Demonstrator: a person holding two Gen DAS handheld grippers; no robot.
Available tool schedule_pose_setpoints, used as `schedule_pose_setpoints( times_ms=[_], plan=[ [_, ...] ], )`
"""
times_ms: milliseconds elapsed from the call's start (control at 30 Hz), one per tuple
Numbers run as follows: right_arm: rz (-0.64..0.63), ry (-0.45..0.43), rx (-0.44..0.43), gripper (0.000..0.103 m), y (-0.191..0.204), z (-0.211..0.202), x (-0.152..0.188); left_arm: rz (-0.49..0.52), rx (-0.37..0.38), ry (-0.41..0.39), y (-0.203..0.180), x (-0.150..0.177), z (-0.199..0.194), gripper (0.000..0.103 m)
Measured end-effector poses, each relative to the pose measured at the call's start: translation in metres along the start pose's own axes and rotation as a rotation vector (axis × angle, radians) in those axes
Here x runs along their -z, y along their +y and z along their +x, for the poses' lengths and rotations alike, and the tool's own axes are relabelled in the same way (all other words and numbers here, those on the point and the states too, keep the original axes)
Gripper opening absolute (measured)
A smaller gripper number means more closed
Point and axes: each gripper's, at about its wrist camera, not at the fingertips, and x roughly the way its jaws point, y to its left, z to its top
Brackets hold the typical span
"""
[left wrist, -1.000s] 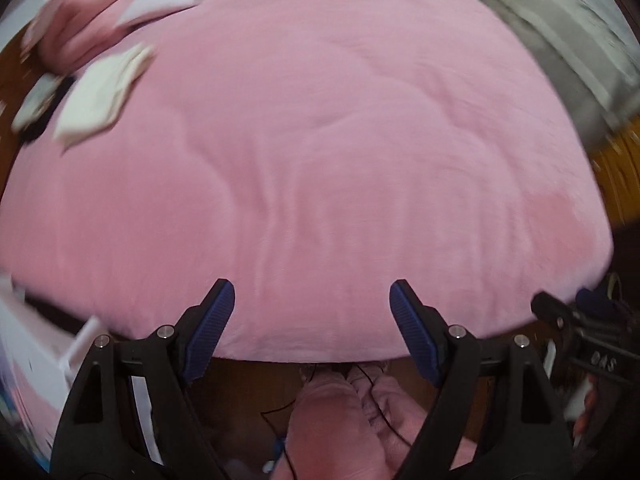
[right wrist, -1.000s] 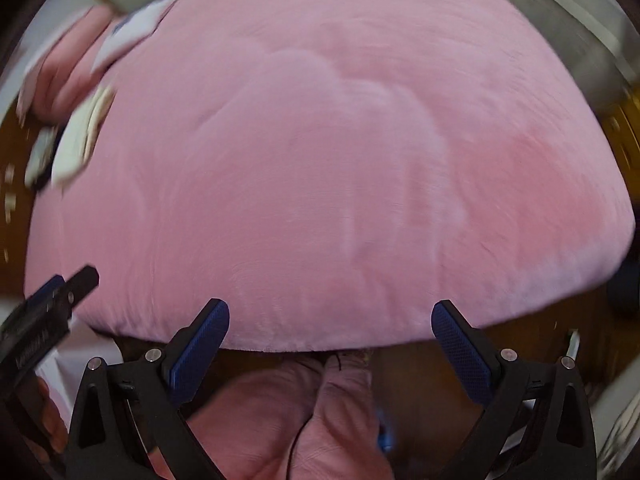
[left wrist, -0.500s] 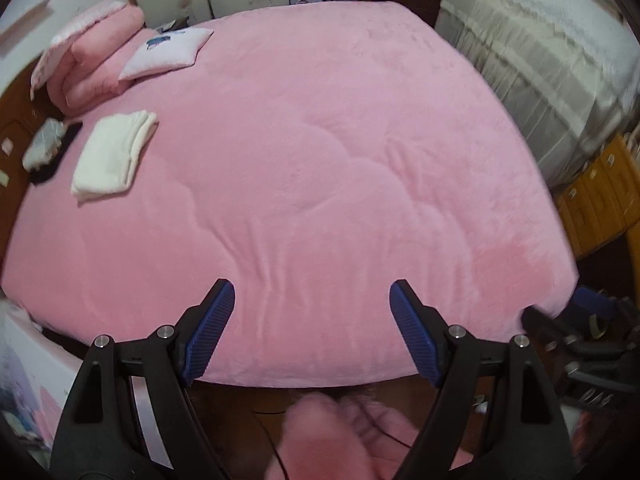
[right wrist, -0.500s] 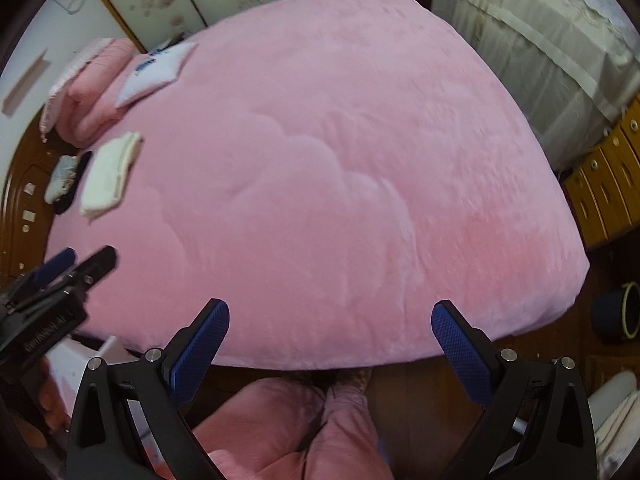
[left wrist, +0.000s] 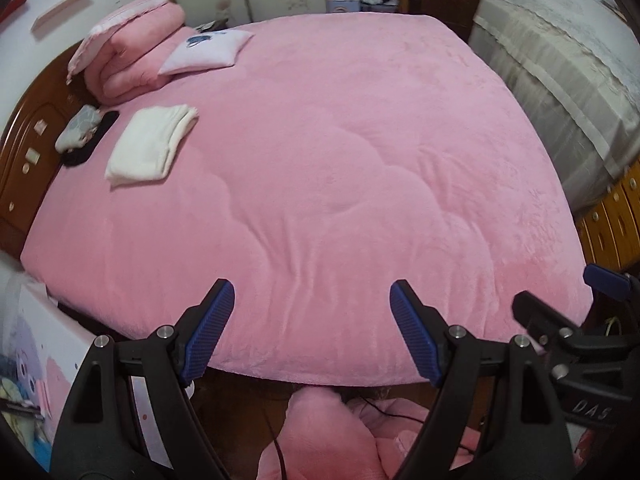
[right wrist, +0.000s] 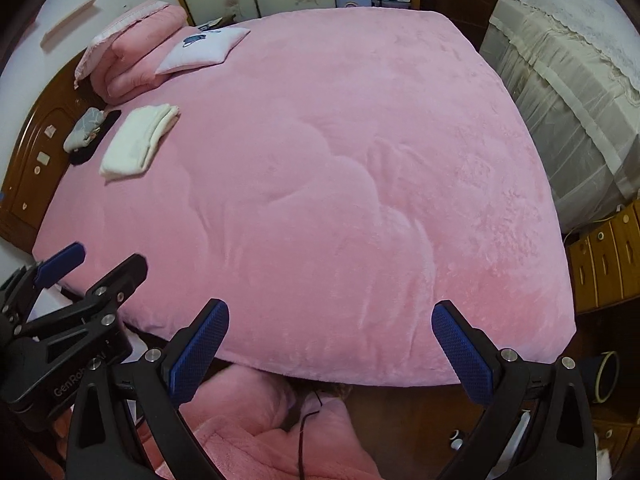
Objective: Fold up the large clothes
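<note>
Bed cover: a plush pink fleece blanket [left wrist: 328, 168] lies spread flat over the whole bed, its pile soft and matte, with shallow scalloped quilting seams curving across the middle; its near edge rounds over the mattress side.
Folded garment: a cream-white knitted garment folded into a thick rectangle [left wrist: 150, 148] rests on the blanket near the head end, well apart from both grippers — its long axis runs from the headboard side toward the near-left edge of the bed, the folded layers showing along its right edge.
Beside it: a small grey patterned fabric bundle [left wrist: 78, 126] lies on a flat black cloth piece [left wrist: 90, 146], just left of the garment.
Head end: a stack of folded pink fleece bedding [left wrist: 132, 56] with a pale lilac square pillow [left wrist: 206, 52] leaning against it.
Headboard: dark polished brown wood [left wrist: 28, 148], curved at the top.
Left gripper [left wrist: 312, 330]: black plastic arms with ribbed blue pads, jaws spread wide and empty, tilted steeply down over the near edge.
Right gripper [right wrist: 330, 352]: same build, jaws spread wide with nothing between them, also pitched steeply down — to the right of the left gripper.
Below: pink fleece trouser legs [right wrist: 256, 436] of the person, above a brown wooden floor.
</note>
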Motion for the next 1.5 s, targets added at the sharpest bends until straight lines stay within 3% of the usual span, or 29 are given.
schedule_pose_setpoints(
  times_ms=[133, 300, 567, 767, 1500],
  plan=[
    [-0.039, 0.025, -0.008, 0.102, 0.011, 0.024, -0.004, -0.103, 0.001, 0.020, 0.024, 0.006, 0.011, 0.078],
    [-0.082, 0.059, -0.033, 0.102, 0.024, 0.049, -0.007, -0.143, -0.005, 0.029, 0.039, 0.007, 0.015, 0.079],
    [-0.130, 0.000, 0.008, 0.102, 0.056, 0.044, -0.012, -0.127, 0.010, 0.044, 0.034, 0.001, 0.026, 0.084],
    [-0.096, -0.030, 0.059, 0.103, 0.061, 0.034, -0.019, -0.099, 0.008, 0.037, 0.028, -0.007, 0.029, 0.102],
    [-0.022, -0.046, 0.084, 0.103, 0.039, 0.022, -0.030, -0.044, 0.032, 0.019, 0.017, -0.016, 0.031, 0.102]
  ],
)
